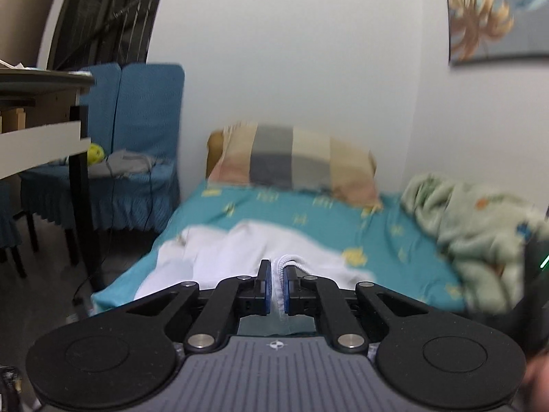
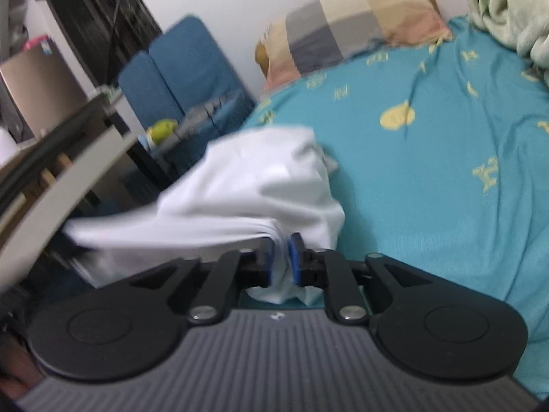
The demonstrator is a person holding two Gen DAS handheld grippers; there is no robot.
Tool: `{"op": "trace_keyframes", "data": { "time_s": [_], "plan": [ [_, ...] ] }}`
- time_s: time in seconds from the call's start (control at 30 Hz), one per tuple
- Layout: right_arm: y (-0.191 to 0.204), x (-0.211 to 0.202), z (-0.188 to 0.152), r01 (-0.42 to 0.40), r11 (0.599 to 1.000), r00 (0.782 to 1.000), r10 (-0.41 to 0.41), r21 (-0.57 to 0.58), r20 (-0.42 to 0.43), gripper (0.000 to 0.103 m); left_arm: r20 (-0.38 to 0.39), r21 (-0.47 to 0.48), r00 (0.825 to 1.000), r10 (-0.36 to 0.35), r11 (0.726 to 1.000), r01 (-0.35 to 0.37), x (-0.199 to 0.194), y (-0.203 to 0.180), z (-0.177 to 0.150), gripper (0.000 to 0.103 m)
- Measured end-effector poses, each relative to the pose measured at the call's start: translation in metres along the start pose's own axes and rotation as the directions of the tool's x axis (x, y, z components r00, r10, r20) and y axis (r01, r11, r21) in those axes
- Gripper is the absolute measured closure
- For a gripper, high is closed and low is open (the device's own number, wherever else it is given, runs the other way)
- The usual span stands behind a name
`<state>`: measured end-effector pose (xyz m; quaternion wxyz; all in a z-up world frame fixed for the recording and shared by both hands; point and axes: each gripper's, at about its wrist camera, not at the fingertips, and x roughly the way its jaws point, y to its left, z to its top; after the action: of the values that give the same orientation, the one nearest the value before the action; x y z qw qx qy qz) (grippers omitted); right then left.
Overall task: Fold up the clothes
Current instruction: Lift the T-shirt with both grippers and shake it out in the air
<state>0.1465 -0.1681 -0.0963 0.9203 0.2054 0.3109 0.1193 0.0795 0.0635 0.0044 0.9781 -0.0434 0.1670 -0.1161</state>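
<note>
A white garment [image 1: 240, 243] lies crumpled on the teal bed sheet [image 1: 377, 240] near the bed's left side. My left gripper [image 1: 277, 267] is shut on a ribbed white hem of it, and the cloth runs up between the blue pads. In the right wrist view the same white garment [image 2: 254, 178] is lifted into a bunched heap that trails off to the left. My right gripper [image 2: 282, 243] pinches a thick wad of it between its pads, just above the sheet [image 2: 429, 171].
A checked pillow [image 1: 295, 161] lies at the head of the bed against the white wall. A pale green blanket [image 1: 480, 226] is heaped at the right. A blue covered chair [image 1: 144, 130] and a table [image 1: 41, 137] stand left of the bed.
</note>
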Motion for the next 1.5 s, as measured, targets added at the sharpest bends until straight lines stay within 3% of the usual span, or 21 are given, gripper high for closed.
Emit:
{"op": "trace_keyframes", "data": {
  "time_s": [0.07, 0.13, 0.23, 0.27, 0.33, 0.4, 0.47, 0.57, 0.63, 0.7, 0.8, 0.83, 0.97, 1.1, 1.2, 1.37, 1.5],
  "plan": [
    [0.004, 0.01, -0.007, 0.056, 0.996, 0.998, -0.058, -0.062, -0.035, 0.068, 0.028, -0.011, 1.0, -0.01, 1.0, 0.01, -0.002, -0.001, 0.006, 0.096],
    [0.007, 0.014, -0.014, 0.086, 0.991, 0.995, -0.09, -0.106, -0.037, 0.067, 0.034, -0.031, 0.999, -0.013, 0.999, 0.014, -0.005, 0.002, 0.01, 0.096],
    [0.006, 0.005, -0.017, 0.129, 0.987, 0.991, -0.127, -0.097, 0.031, 0.068, 0.031, -0.059, 1.0, -0.006, 0.998, 0.007, -0.014, 0.006, 0.015, 0.096],
    [0.005, 0.0, -0.016, 0.135, 0.987, 0.99, -0.131, -0.082, 0.058, 0.069, 0.026, -0.059, 1.0, 0.003, 0.998, -0.001, -0.013, 0.008, 0.015, 0.096],
    [0.001, -0.011, -0.008, 0.116, 0.992, 0.989, -0.112, -0.04, 0.097, 0.089, 0.011, -0.068, 1.0, 0.019, 0.998, -0.018, -0.01, 0.014, 0.016, 0.096],
    [-0.001, -0.026, 0.001, 0.083, 0.997, 0.988, -0.083, -0.001, 0.133, 0.097, 0.004, -0.082, 1.0, 0.029, 0.996, -0.029, -0.007, 0.02, 0.016, 0.096],
    [0.002, -0.042, 0.011, 0.078, 0.997, 0.98, -0.077, 0.007, 0.183, 0.098, 0.011, -0.092, 1.0, 0.028, 0.995, -0.027, -0.008, 0.023, 0.018, 0.096],
    [0.01, -0.06, 0.018, 0.147, 0.987, 0.962, -0.126, -0.07, 0.242, 0.098, 0.037, -0.085, 0.999, 0.011, 0.996, -0.008, -0.013, 0.02, 0.02, 0.096],
    [0.009, -0.051, 0.016, 0.207, 0.973, 0.961, -0.181, -0.107, 0.208, 0.096, 0.057, -0.074, 0.998, 0.004, 0.997, 0.001, -0.017, 0.017, 0.022, 0.096],
    [-0.003, -0.03, 0.009, 0.245, 0.965, 0.967, -0.237, -0.096, 0.091, 0.093, 0.072, -0.079, 0.997, 0.003, 0.997, 0.003, -0.02, 0.016, 0.023, 0.096],
    [-0.031, 0.001, -0.004, 0.235, 0.972, 0.968, -0.236, -0.017, -0.088, 0.077, 0.069, -0.087, 0.998, 0.001, 0.996, 0.005, -0.022, 0.017, 0.024, 0.096],
    [-0.035, 0.004, -0.006, 0.245, 0.97, 0.965, -0.244, -0.005, -0.095, 0.077, 0.066, -0.089, 0.998, 0.0, 0.996, 0.006, -0.022, 0.017, 0.024, 0.096],
    [-0.032, -0.007, -0.003, 0.319, 0.948, 0.948, -0.319, 0.0, 0.014, 0.07, 0.074, -0.082, 0.997, 0.0, 0.997, 0.006, -0.024, 0.015, 0.024, 0.096],
    [-0.023, -0.023, -0.003, 0.387, 0.922, 0.91, -0.377, -0.028, 0.17, 0.07, 0.08, -0.085, 0.997, -0.003, 0.996, 0.01, -0.025, 0.015, 0.025, 0.096],
    [-0.023, -0.026, 0.001, 0.337, 0.942, 0.926, -0.33, -0.007, 0.185, 0.1, 0.091, -0.065, 0.996, -0.002, 0.998, 0.008, -0.026, 0.013, 0.026, 0.096],
    [-0.003, -0.068, 0.031, 0.233, 0.972, 0.925, -0.222, 0.003, 0.309, 0.1, 0.157, -0.11, 0.987, 0.026, 0.994, -0.008, -0.048, 0.022, 0.046, 0.096],
    [0.037, -0.138, 0.07, 0.153, 0.986, 0.887, -0.104, -0.073, 0.451, 0.1, 0.26, -0.13, 0.965, 0.025, 0.992, 0.009, -0.091, 0.029, 0.088, 0.097]
  ]
}}
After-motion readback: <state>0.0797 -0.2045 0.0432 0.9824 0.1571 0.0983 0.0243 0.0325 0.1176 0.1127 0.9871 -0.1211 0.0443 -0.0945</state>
